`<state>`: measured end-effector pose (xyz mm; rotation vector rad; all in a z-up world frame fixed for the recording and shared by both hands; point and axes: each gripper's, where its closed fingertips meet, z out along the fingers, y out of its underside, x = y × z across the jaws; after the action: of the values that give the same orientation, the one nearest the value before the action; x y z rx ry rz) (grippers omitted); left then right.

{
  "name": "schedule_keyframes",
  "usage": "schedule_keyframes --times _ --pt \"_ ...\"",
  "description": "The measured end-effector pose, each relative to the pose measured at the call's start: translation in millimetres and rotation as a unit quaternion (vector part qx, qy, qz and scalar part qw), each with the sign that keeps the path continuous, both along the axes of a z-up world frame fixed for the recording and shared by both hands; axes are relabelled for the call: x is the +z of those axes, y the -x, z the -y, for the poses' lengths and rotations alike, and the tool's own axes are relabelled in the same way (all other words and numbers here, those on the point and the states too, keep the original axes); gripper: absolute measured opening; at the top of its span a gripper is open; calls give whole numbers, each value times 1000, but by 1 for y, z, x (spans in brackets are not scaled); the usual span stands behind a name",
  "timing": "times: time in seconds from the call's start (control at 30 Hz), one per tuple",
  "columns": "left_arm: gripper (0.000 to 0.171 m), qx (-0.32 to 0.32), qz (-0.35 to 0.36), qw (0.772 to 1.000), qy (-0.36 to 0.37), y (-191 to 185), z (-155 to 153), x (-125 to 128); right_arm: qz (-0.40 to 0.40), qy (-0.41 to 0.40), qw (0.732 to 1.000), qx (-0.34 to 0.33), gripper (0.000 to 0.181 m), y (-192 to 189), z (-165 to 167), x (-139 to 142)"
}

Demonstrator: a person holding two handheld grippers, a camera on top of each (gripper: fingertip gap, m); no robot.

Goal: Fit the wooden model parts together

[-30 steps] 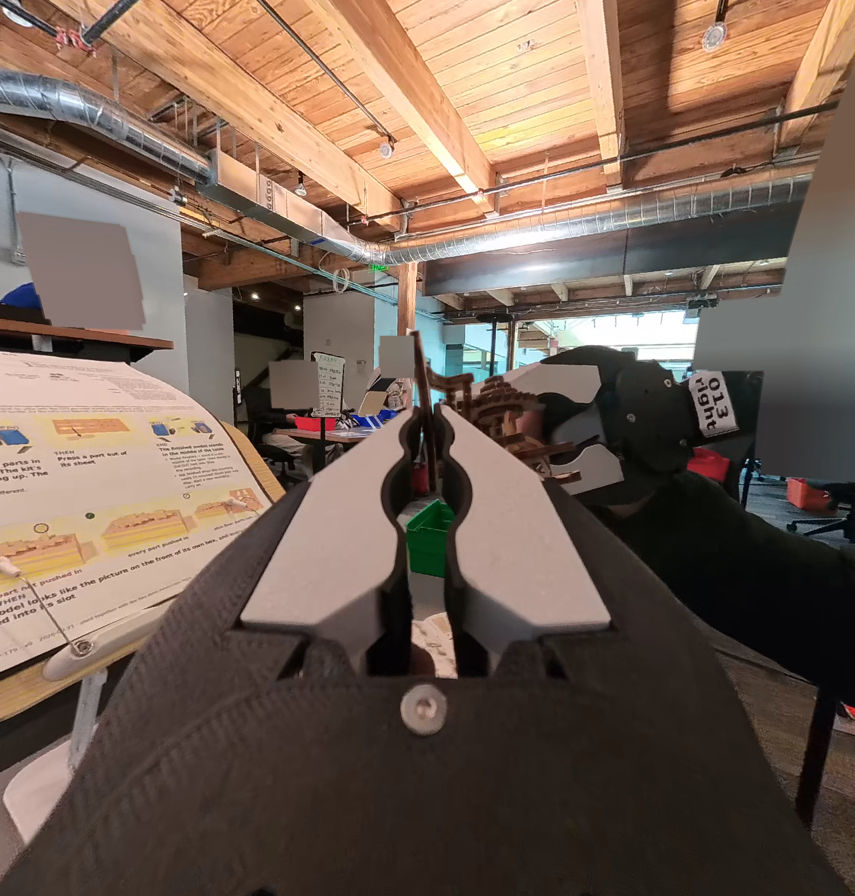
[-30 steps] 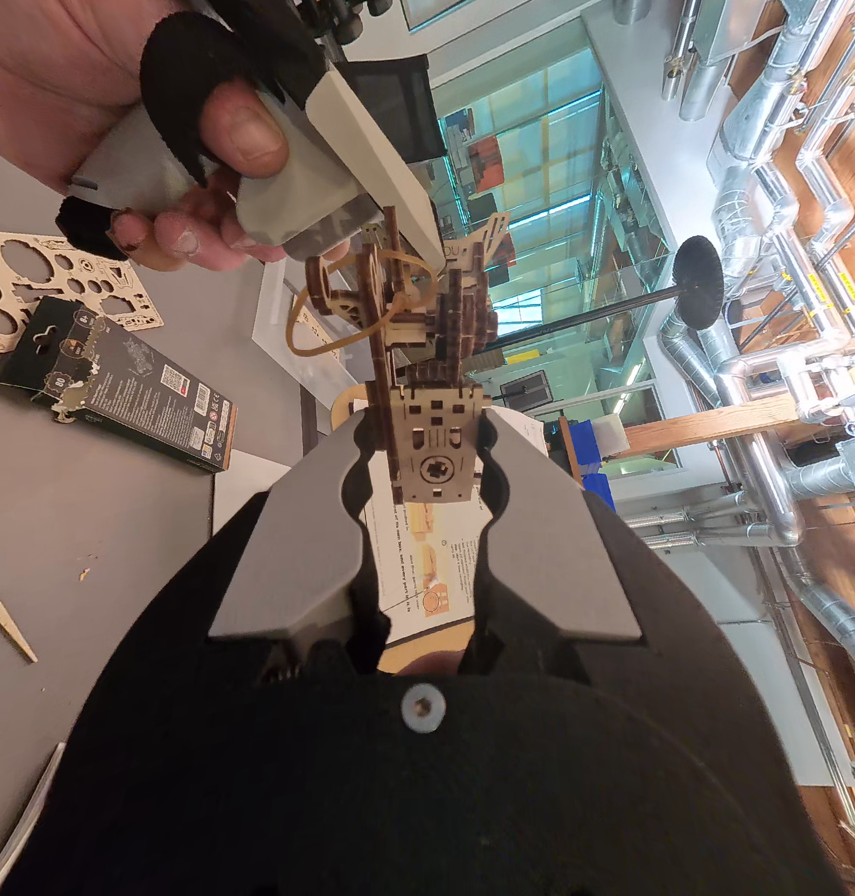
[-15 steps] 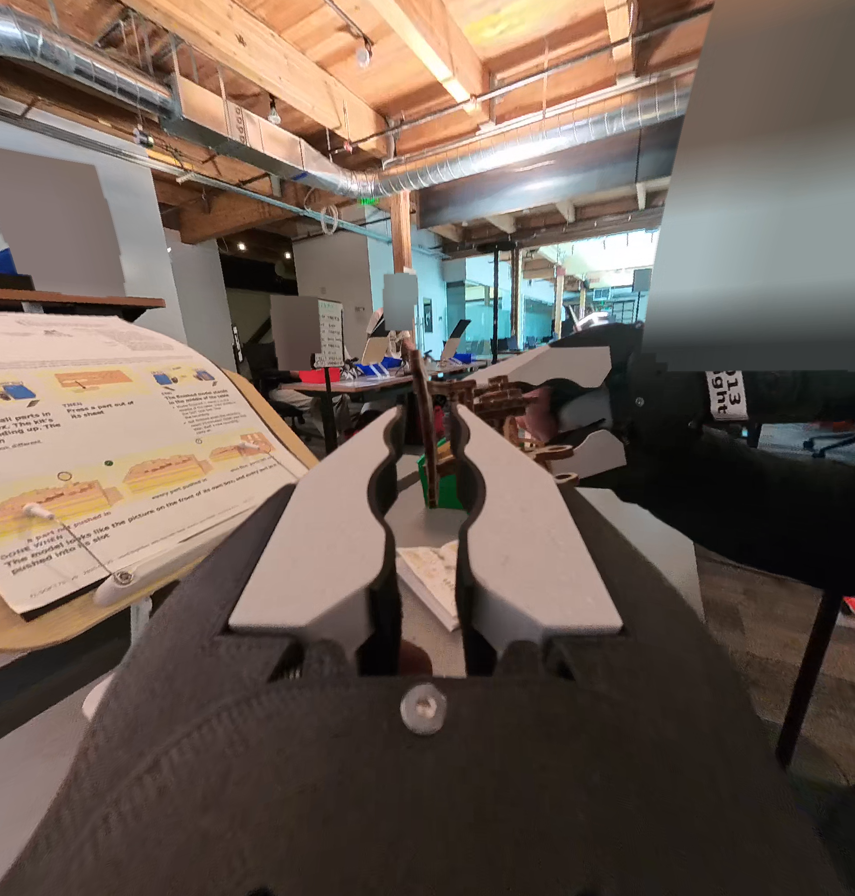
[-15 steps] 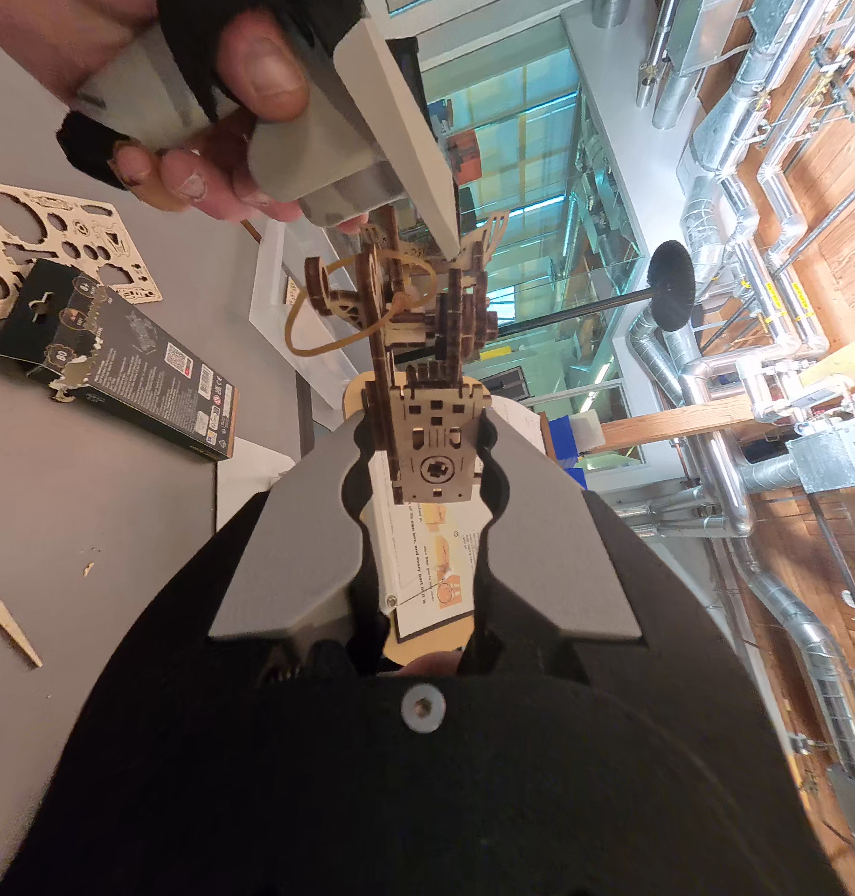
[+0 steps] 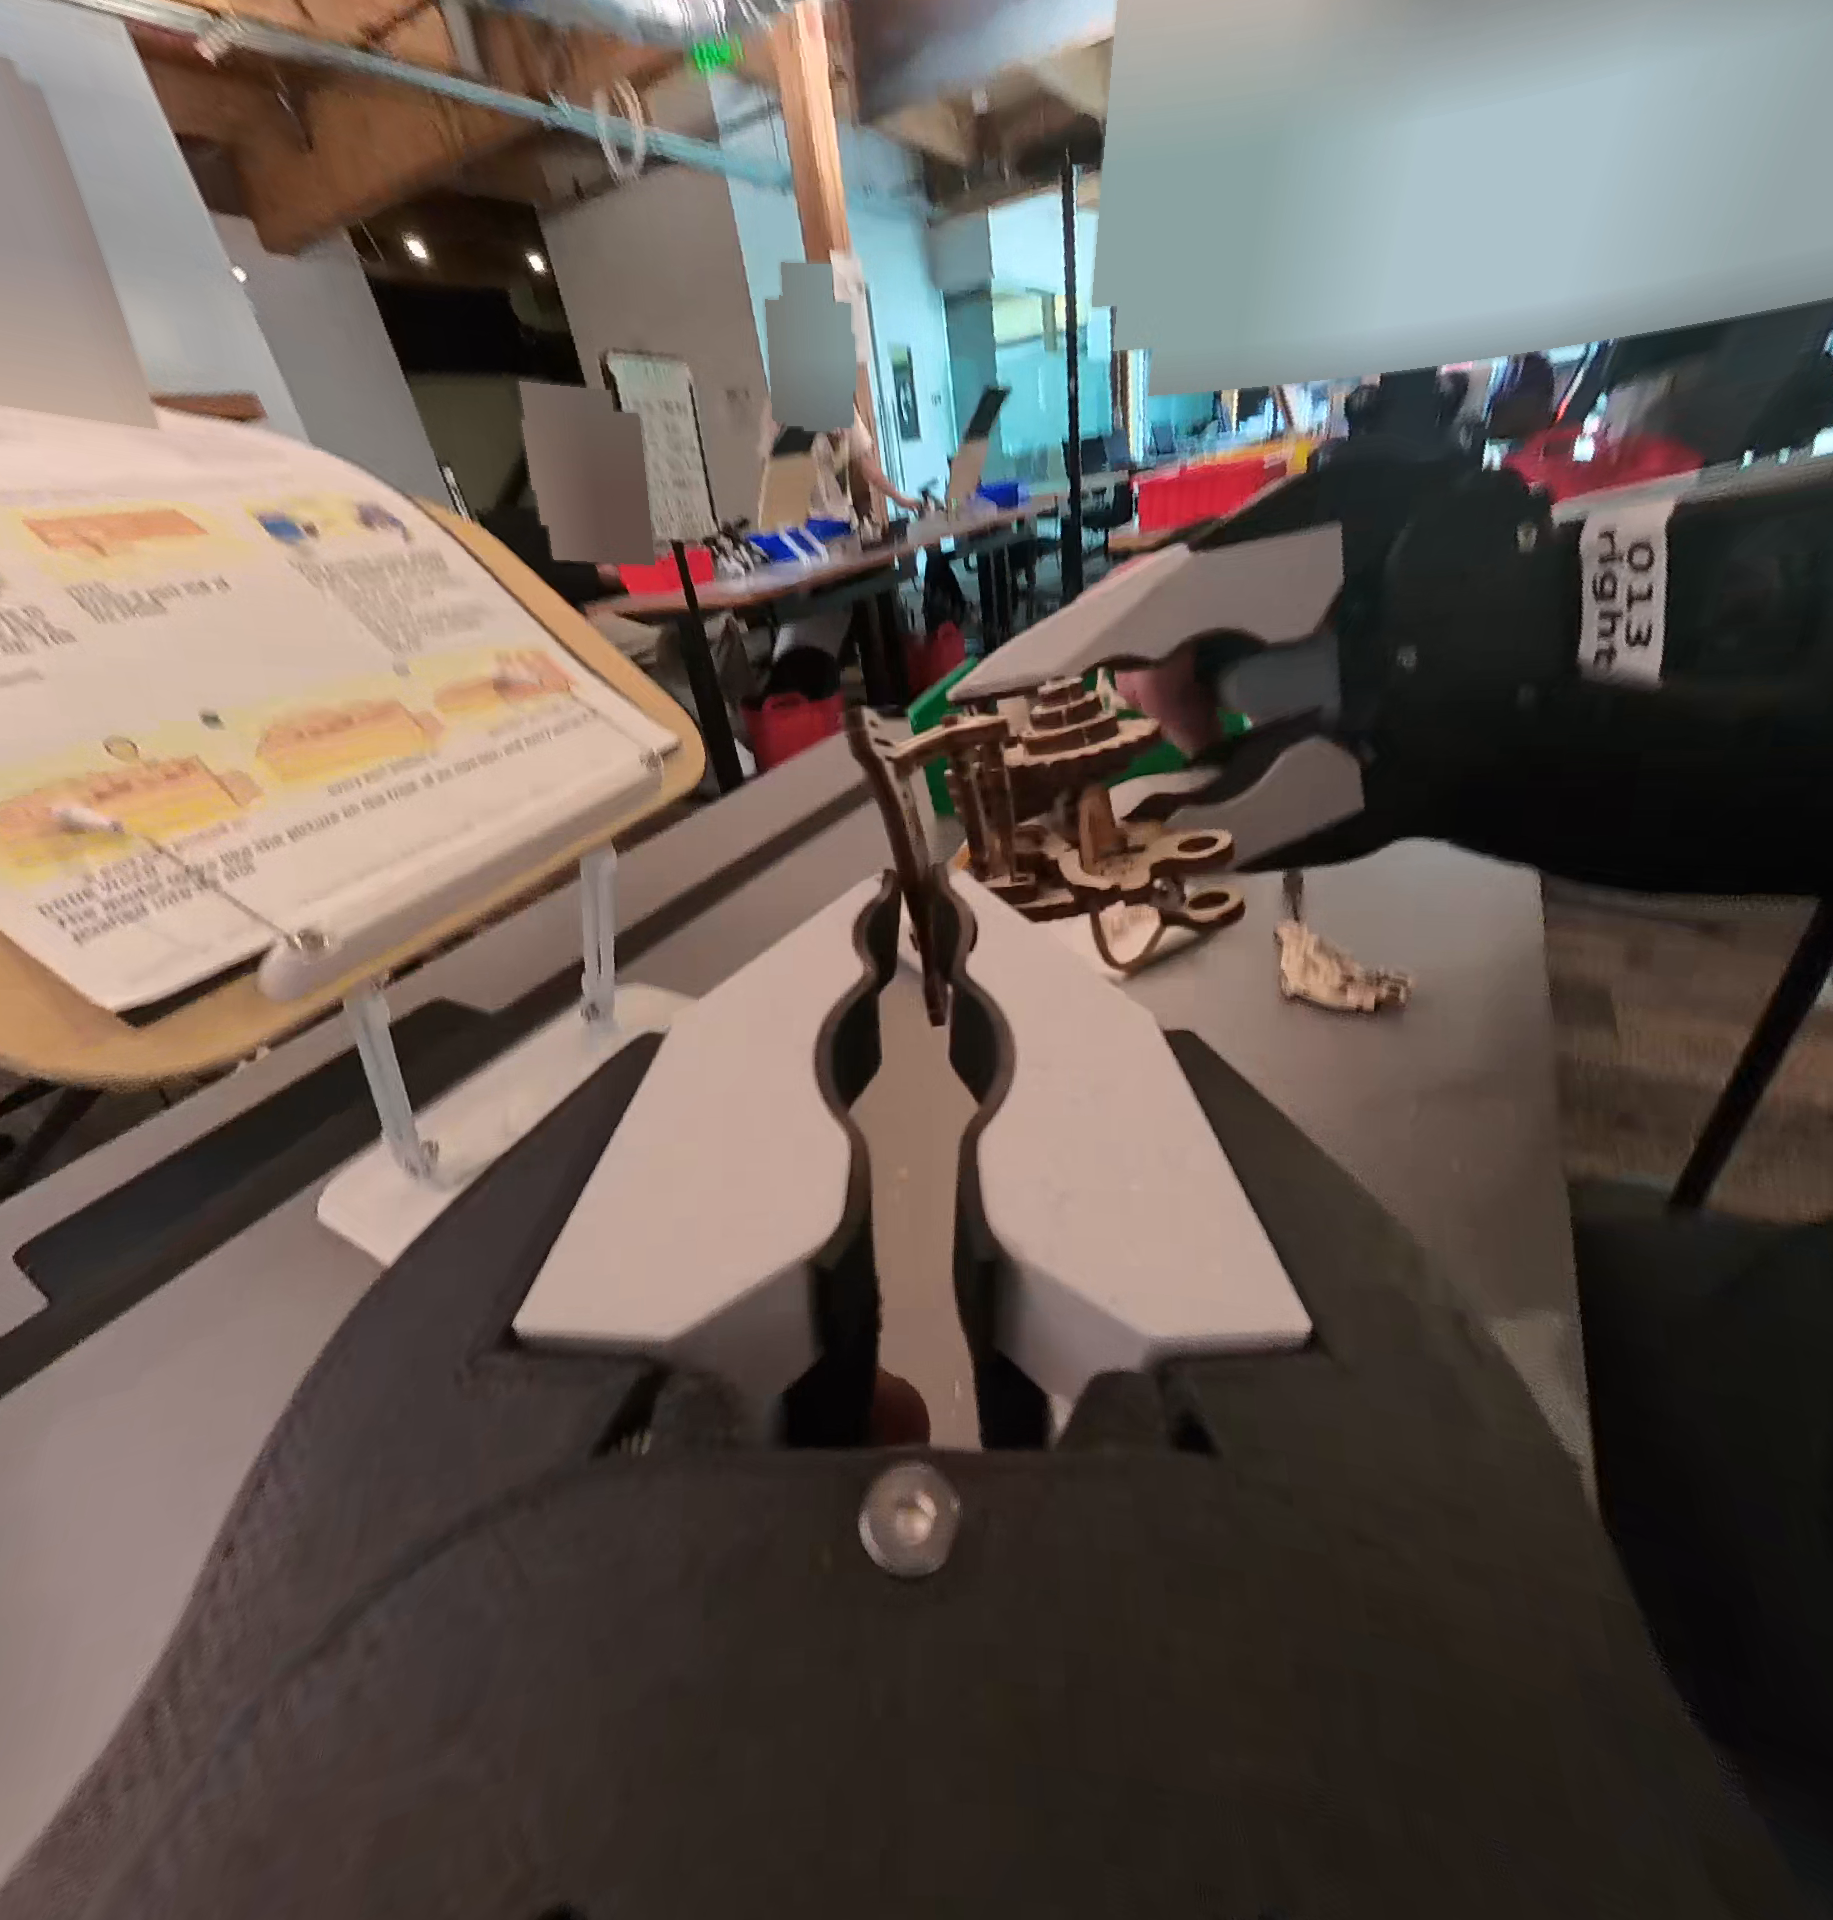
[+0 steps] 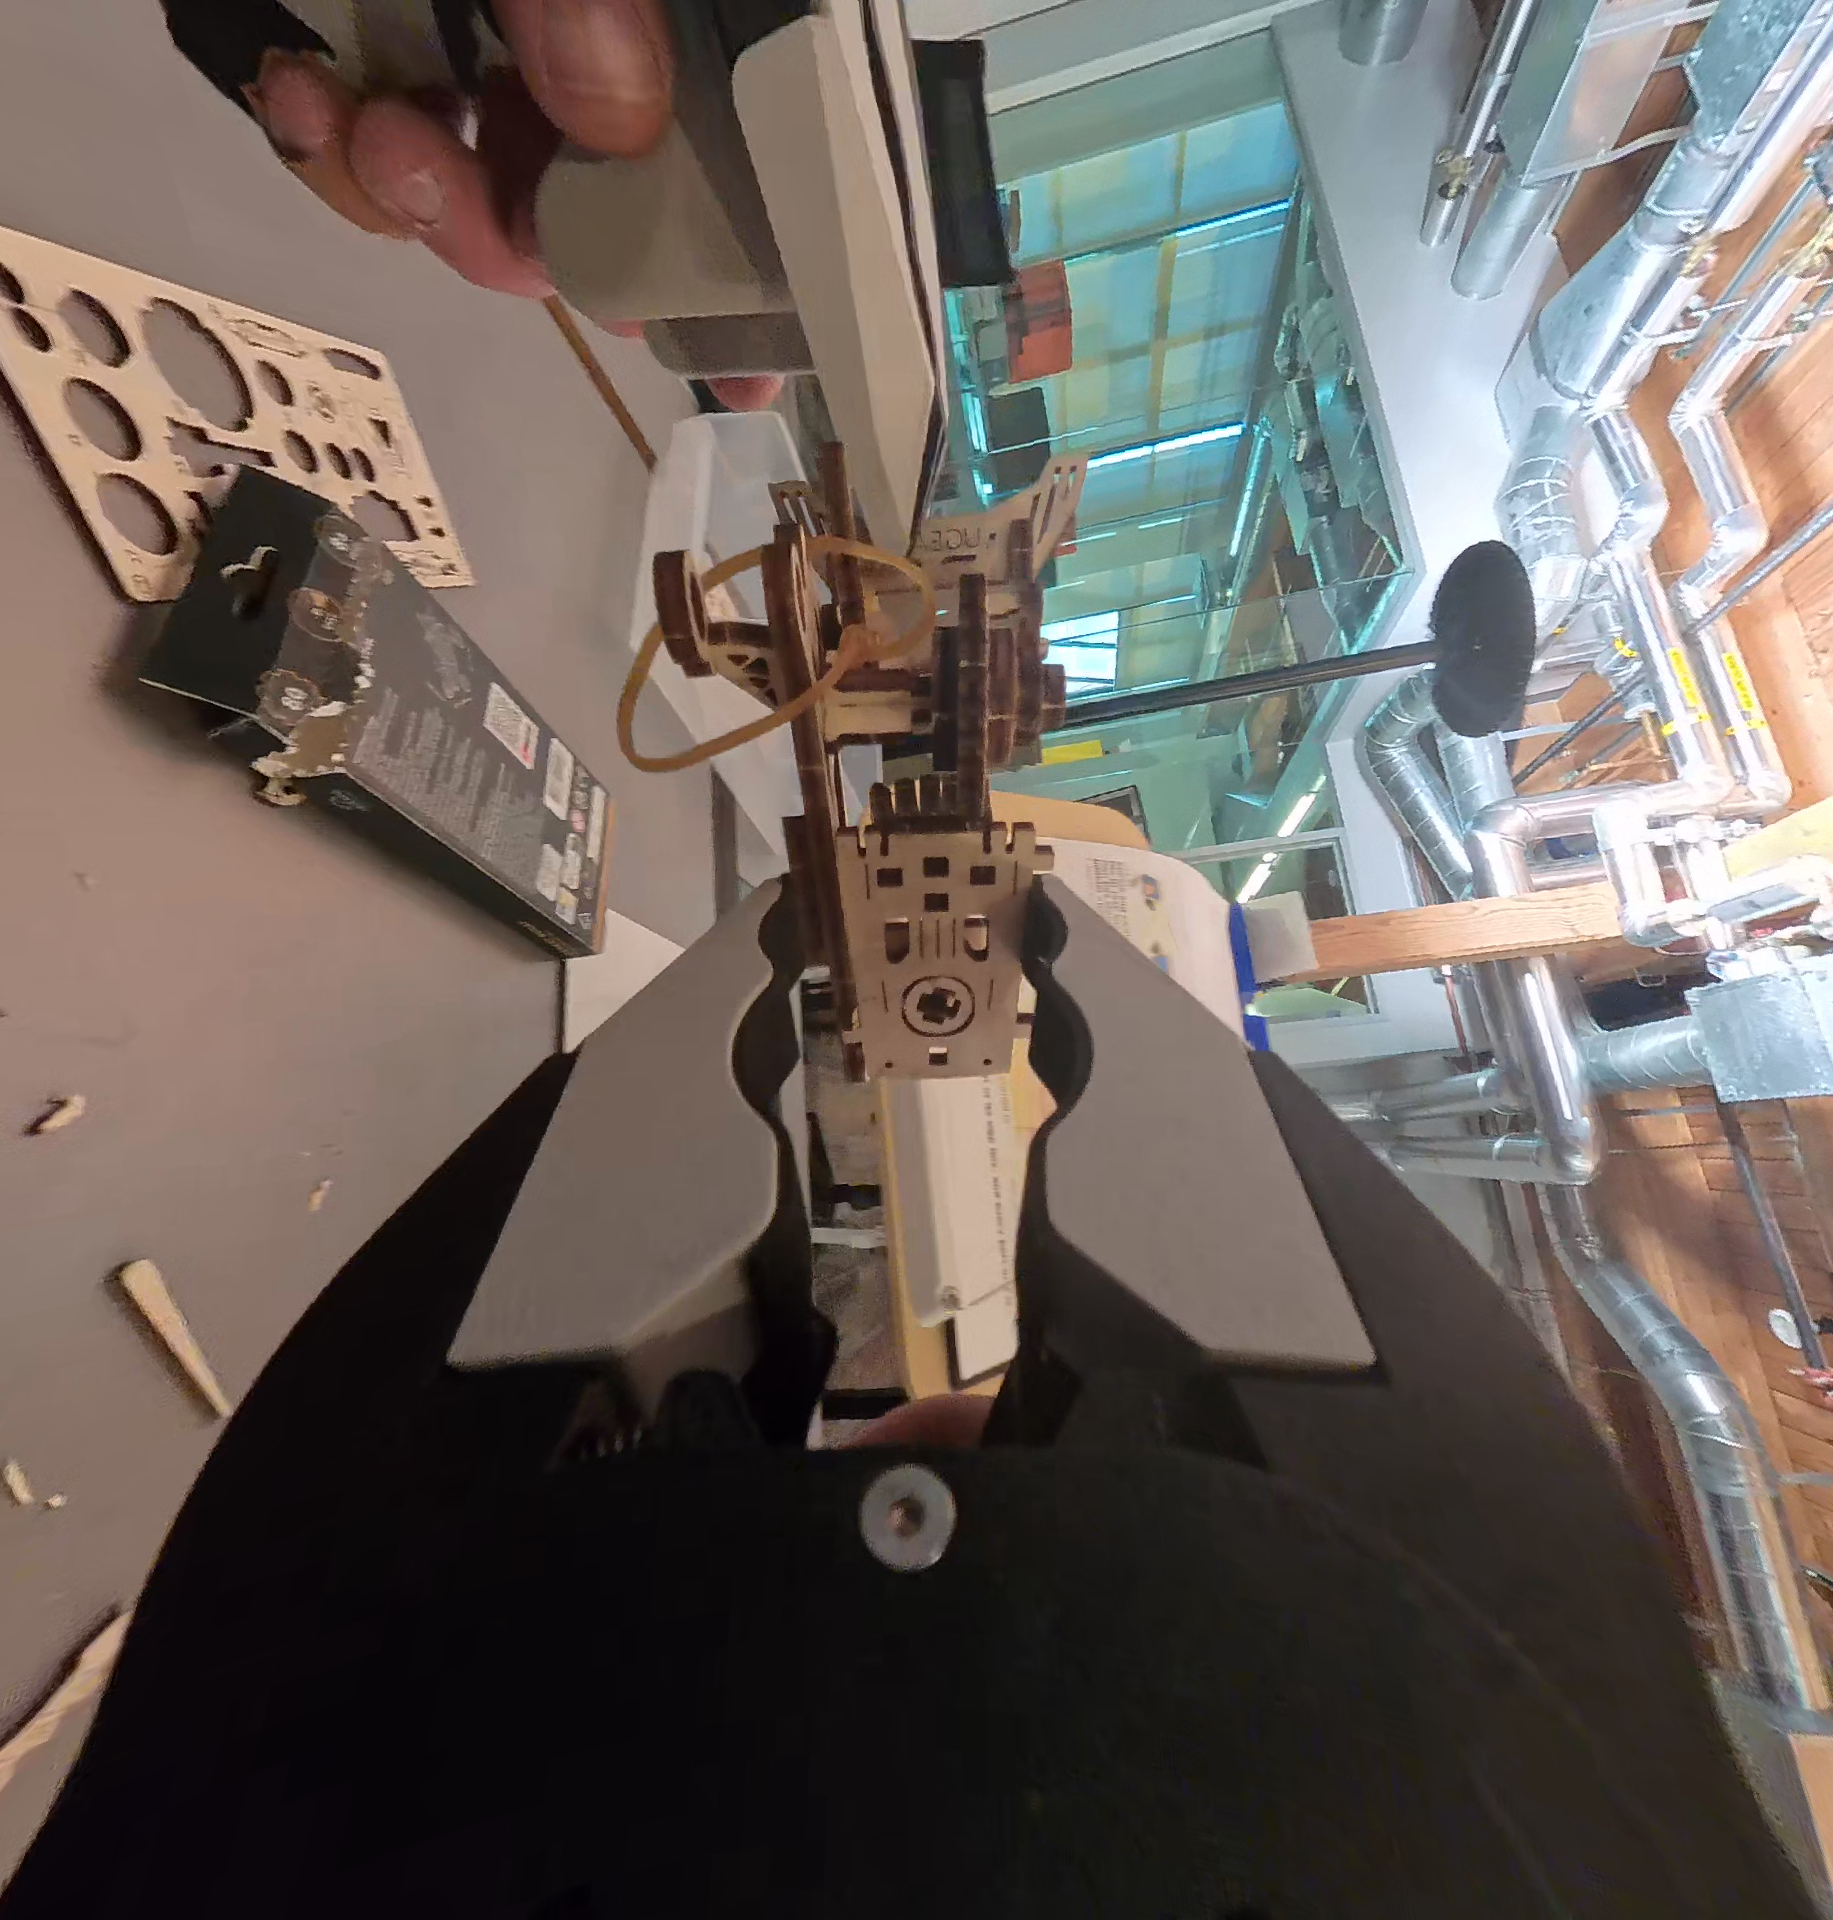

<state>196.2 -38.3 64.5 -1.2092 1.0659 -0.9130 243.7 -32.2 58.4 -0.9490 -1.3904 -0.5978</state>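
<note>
My left gripper [image 5: 917, 904] is shut on a thin dark wooden part [image 5: 907, 831] that stands up between its fingertips. My right gripper [image 6: 907, 914] is shut on a partly built wooden model [image 6: 933, 935] with gears and a tan rubber band [image 6: 746, 665]. In the left wrist view the right gripper [image 5: 1078, 748] holds the model [image 5: 1057, 821] just right of and beyond the thin part, above the grey table [image 5: 1359, 1039]. In the right wrist view the left gripper [image 6: 818, 260] and a hand [image 6: 496, 135] are above the model.
An instruction sheet on a wooden stand [image 5: 216, 686] is at left. A dark box [image 6: 392, 748], an emptied wooden part sheet [image 6: 195, 416] and wood scraps [image 6: 164, 1330] lie on the table. A small pale piece [image 5: 1327, 961] lies near the table's right edge. There is about 6 cm between the tips of the two grippers.
Both grippers have tilted and come down toward the table. The thin part and the model have stayed close together, each still gripped.
</note>
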Motion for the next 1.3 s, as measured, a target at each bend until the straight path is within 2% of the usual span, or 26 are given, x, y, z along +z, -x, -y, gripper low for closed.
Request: schedule_keyframes --times 0.23,0.47,0.63,1.07,1.3 --pt "4 -8 -51 998 22 11 2 -50 7 23 1000 9 39 13 4 -50" --pt "6 -13 -121 993 5 19 8 -103 18 48 999 10 39 22 10 -105" --pt "5 -14 -156 988 4 20 10 -132 29 66 997 9 39 22 11 -134" --pt "2 1 -257 965 -45 17 -3 -177 76 148 986 -4 39 16 5 -192" --pt "5 8 -287 957 -38 18 -13 -189 84 181 980 -15 39 9 -2 -198"
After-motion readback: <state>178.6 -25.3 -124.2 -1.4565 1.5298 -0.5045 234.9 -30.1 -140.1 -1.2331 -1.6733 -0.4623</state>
